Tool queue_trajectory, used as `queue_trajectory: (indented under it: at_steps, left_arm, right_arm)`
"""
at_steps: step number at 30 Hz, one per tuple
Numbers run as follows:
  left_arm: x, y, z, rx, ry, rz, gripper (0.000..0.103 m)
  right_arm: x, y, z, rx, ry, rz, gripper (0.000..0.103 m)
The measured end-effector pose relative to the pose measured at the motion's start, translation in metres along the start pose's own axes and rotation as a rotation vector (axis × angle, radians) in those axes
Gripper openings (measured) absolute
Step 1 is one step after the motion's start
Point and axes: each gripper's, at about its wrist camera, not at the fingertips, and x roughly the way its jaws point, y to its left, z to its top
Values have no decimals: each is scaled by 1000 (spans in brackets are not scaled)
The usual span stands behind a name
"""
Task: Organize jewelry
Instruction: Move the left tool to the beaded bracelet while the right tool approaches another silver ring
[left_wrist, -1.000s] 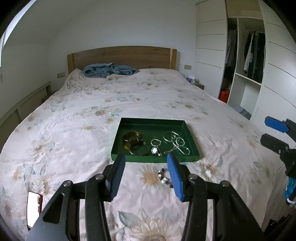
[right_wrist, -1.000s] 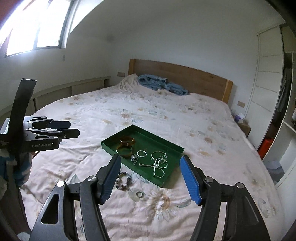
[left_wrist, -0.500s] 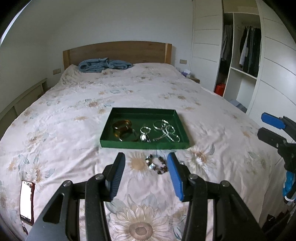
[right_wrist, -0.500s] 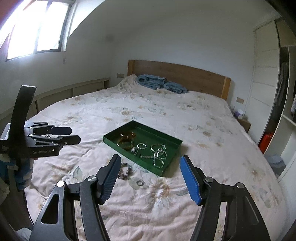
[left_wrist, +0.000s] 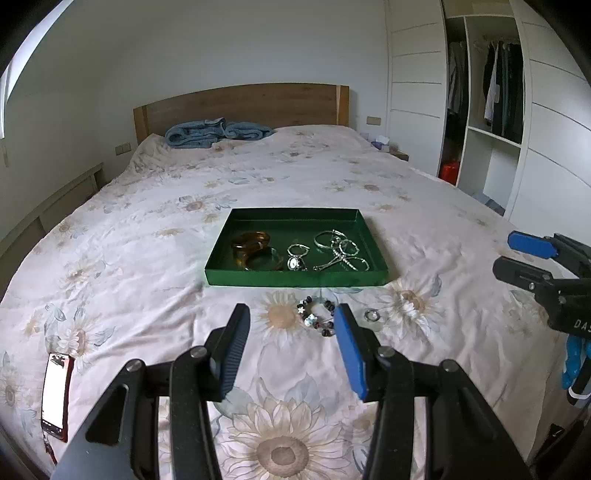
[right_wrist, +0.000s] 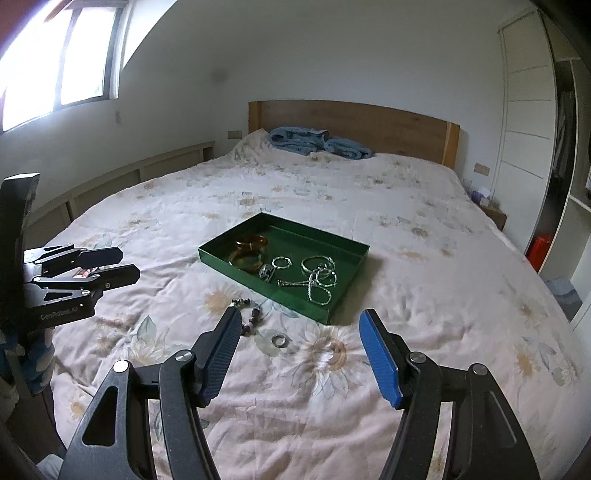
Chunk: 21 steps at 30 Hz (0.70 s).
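A green tray lies on the floral bedspread. It holds two amber bangles, a small watch and several silver bracelets and chains. A beaded bracelet and a silver ring lie on the bedspread in front of the tray. My left gripper is open and empty, above the bed short of the beaded bracelet. My right gripper is open and empty, short of the ring.
A red phone lies near the bed's left front edge. A blue blanket is bunched at the wooden headboard. An open wardrobe stands on the right. Each gripper shows in the other's view, the right one and the left one.
Both grippers have drawn back from the tray, so the tray looks smaller. The beaded bracelet and ring now show fully in the left wrist view. The jaws stay open.
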Motion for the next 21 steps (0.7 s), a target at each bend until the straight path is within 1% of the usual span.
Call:
queue_trajectory:
  at_steps: [13,17,21]
  left_arm:
    - [4,-16,-3,24,15,7,45]
    - [14,-19,-3,12,42,-5,45]
    - [39,-12,-8,-27,99,-28,45]
  right_arm:
    - [-2,-16,-14,33,0,13,66]
    - [3,-21,-19,27,7,16,66]
    - [16,-23,-26,13,29,52,65]
